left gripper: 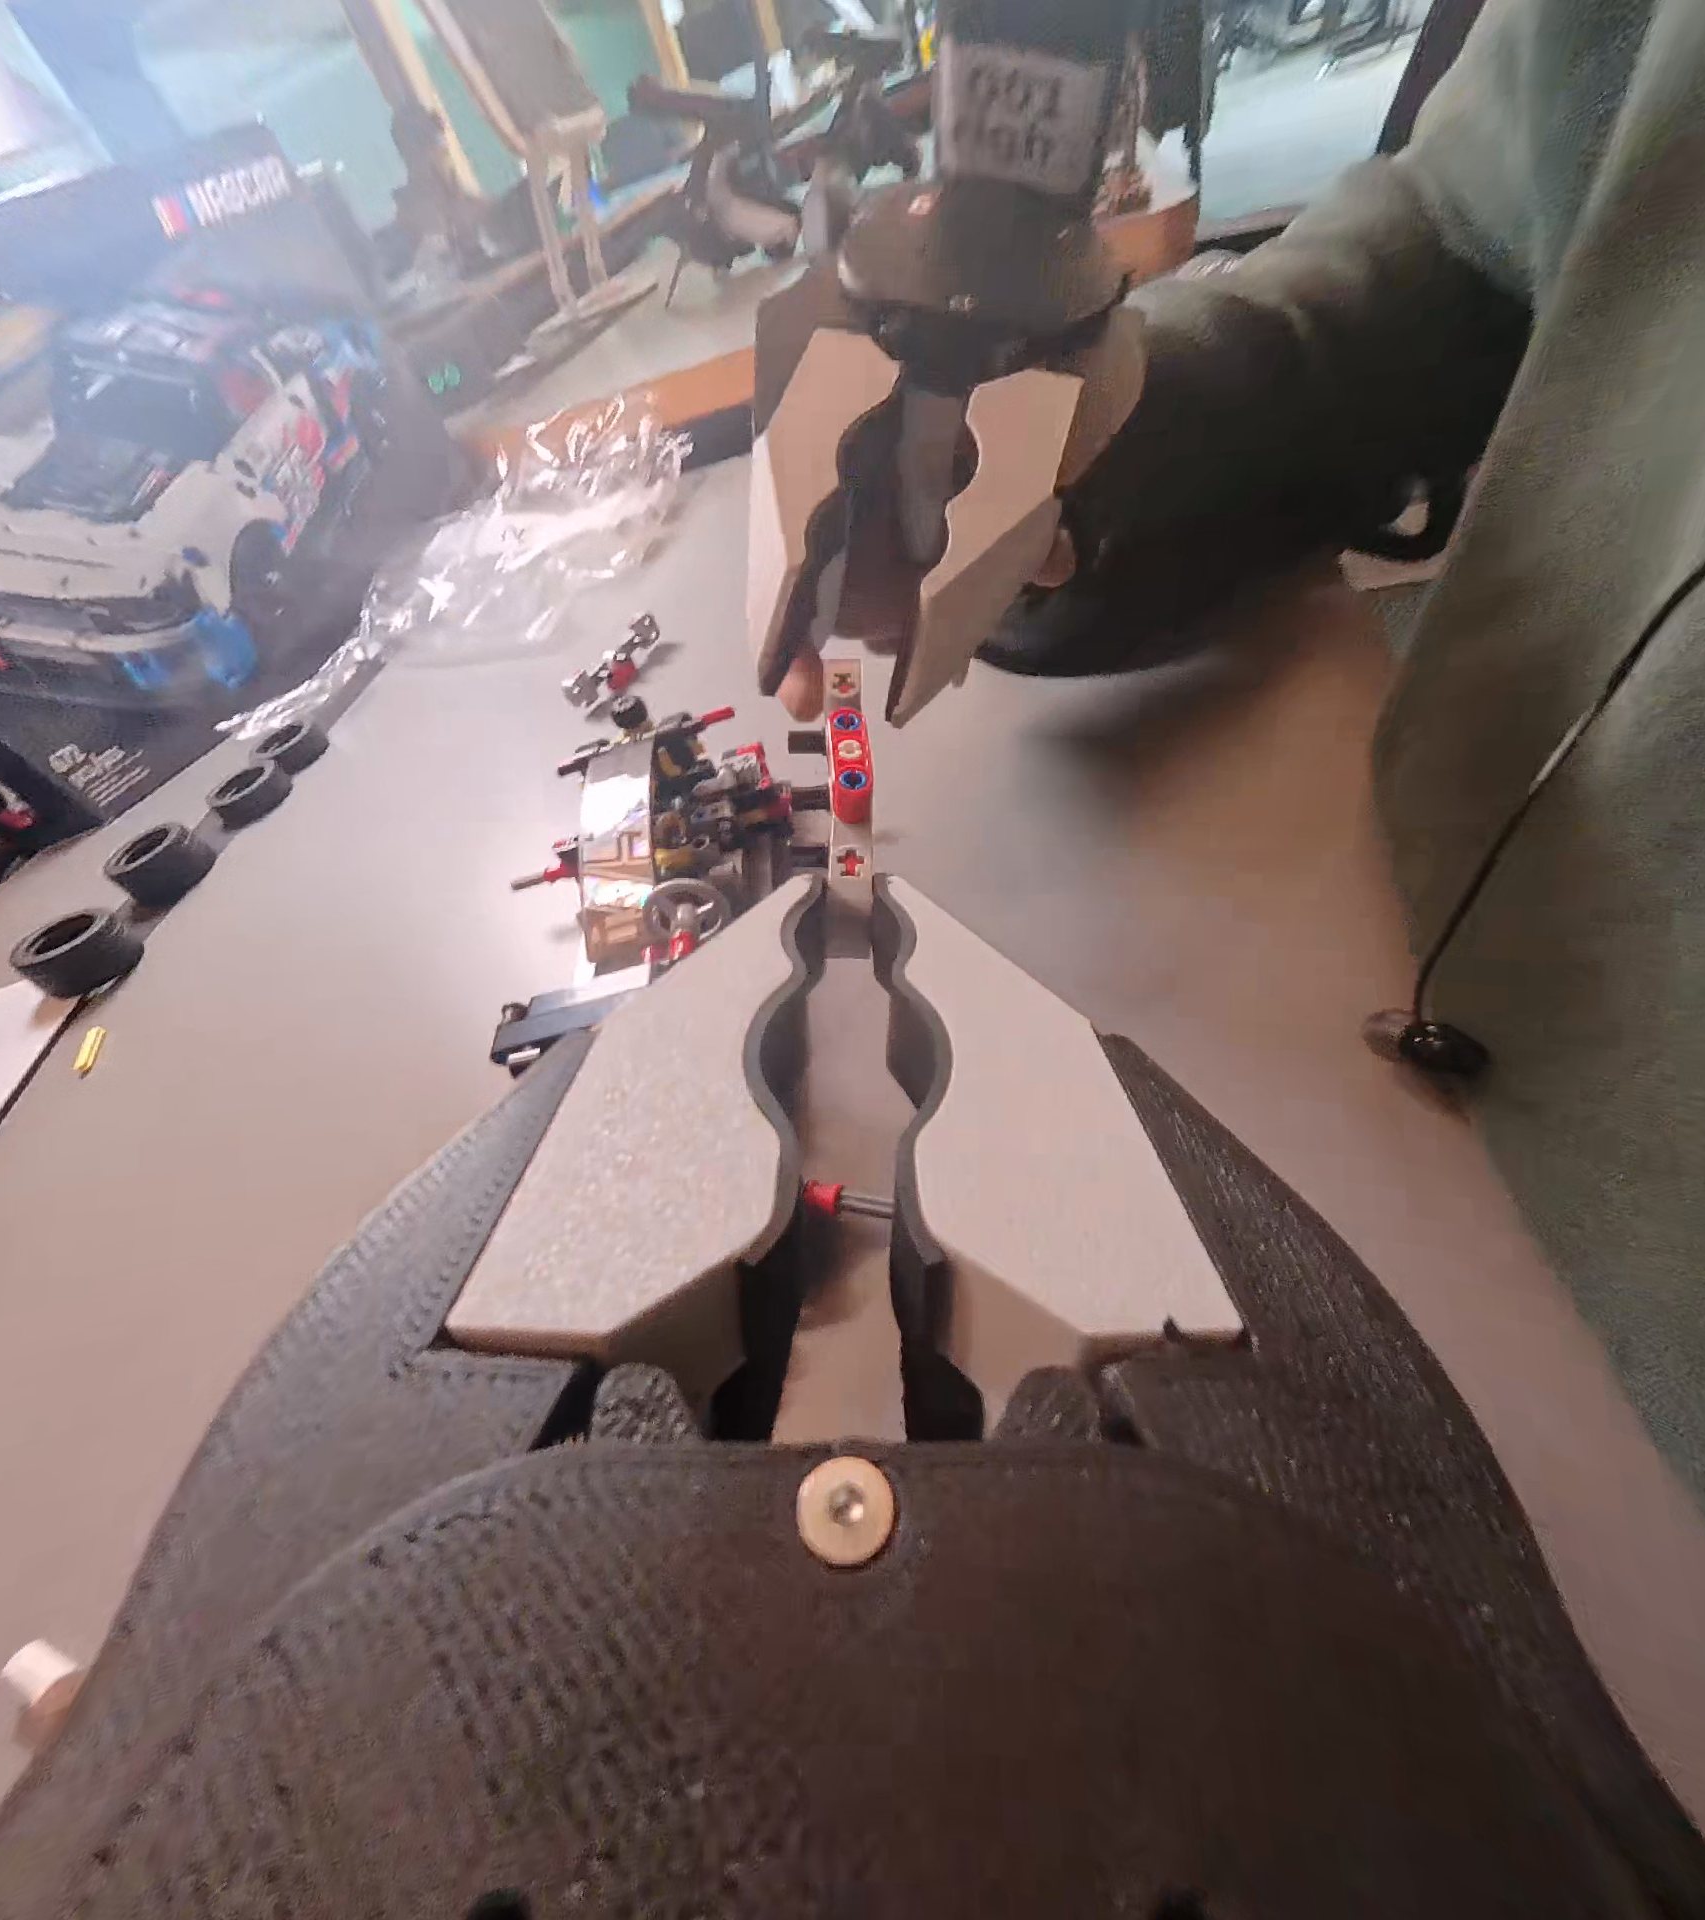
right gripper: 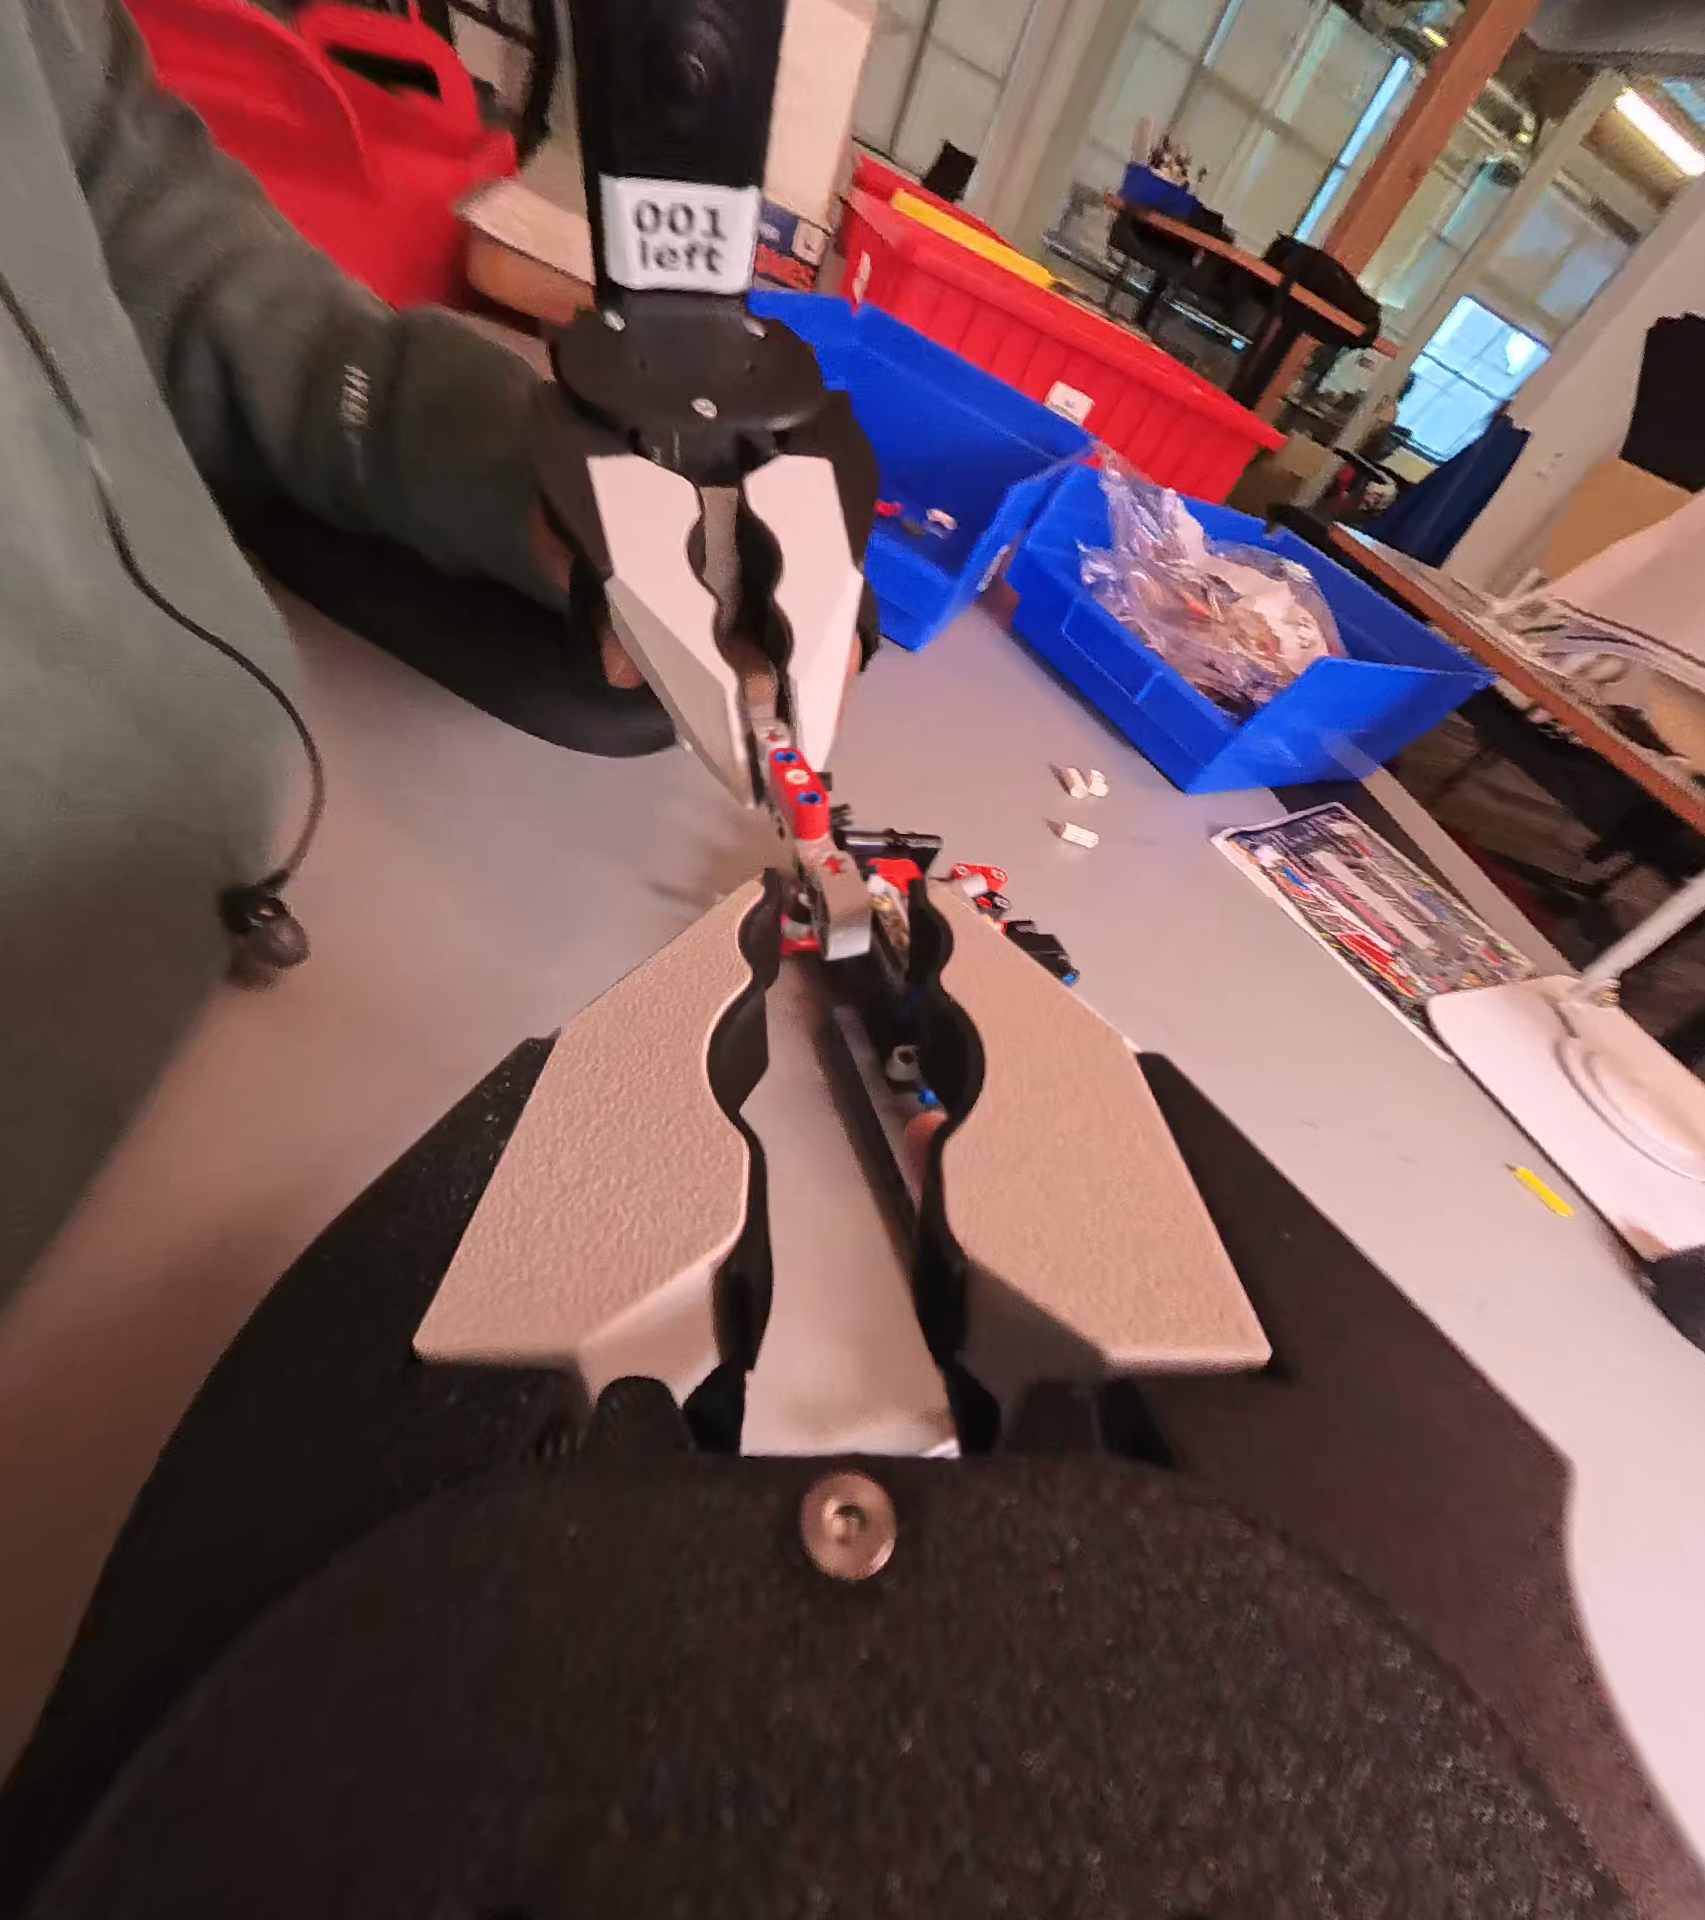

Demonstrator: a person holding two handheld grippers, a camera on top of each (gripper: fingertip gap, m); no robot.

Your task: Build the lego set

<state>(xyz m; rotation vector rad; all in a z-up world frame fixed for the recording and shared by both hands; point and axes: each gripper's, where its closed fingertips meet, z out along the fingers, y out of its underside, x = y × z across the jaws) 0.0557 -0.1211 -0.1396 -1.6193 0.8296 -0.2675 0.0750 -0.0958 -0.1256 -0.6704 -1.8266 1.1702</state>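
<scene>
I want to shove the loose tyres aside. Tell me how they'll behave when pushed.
The tyres lie flat on their sides, so they will probably slide rather than roll. They look like black rubber, likely grippy on the table, and may drag or catch. Tipped on edge, they would likely roll.

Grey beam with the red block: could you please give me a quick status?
Left gripper shut on grey beam. Right gripper open around its far end. Partly built model close beside the beam, on the table.

Matt grey table (left gripper: 1087,935); crinkled glossy plastic wrap (left gripper: 536,530).
</scene>
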